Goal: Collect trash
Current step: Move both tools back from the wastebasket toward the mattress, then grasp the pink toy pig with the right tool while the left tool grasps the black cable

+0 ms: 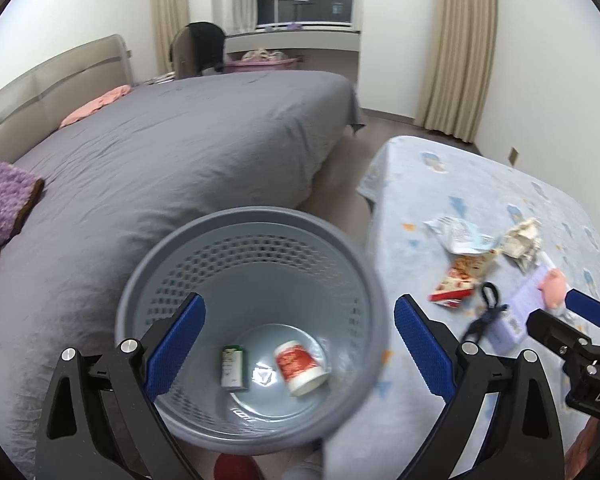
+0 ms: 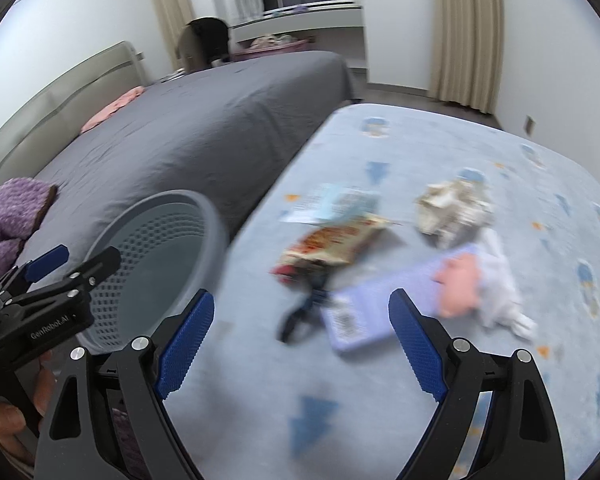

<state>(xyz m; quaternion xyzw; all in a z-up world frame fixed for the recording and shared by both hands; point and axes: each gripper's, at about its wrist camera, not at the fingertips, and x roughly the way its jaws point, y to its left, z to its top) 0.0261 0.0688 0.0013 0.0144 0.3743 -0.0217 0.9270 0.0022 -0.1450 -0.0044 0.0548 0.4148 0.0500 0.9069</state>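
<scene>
Two markings are readable: "GenRobot.AI" on the body of your left gripper (image 2: 56,276) as the right wrist camera sees it, and the letters "DAS" on the body of your right gripper (image 1: 580,320) at the 4 o'clock edge of the left wrist view; the print on the wrappers is too blurred to read. Your left gripper (image 1: 298,344) has its jaws spread wide with nothing between the blue pads (image 1: 176,352), and it hangs over the mouth of the grey perforated bin (image 1: 148,280). Down inside the bin lie a red and white paper cup (image 1: 300,368) on its side and a small green and white carton (image 1: 233,368) just beside it at its 9 o'clock. Your right gripper (image 2: 302,344) is likewise released and empty, over the pale blue patterned cloth (image 2: 380,152). Ahead of it, towards 12 o'clock, sits the litter: a red and tan snack wrapper (image 2: 332,246), a light blue packet (image 2: 332,202) touching its far edge, and a crumpled paper wad (image 2: 452,208) at 1 o'clock. Nearer, between the pads in the right wrist view, lies a lilac card package (image 2: 364,312) with a barcode, a pink soft item (image 2: 460,284) on its 3 o'clock end, and a dark blue clip (image 2: 304,308) at its 9 o'clock side. The bin stands at 9 o'clock of the litter, beside the grey bed (image 2: 220,120).
</scene>
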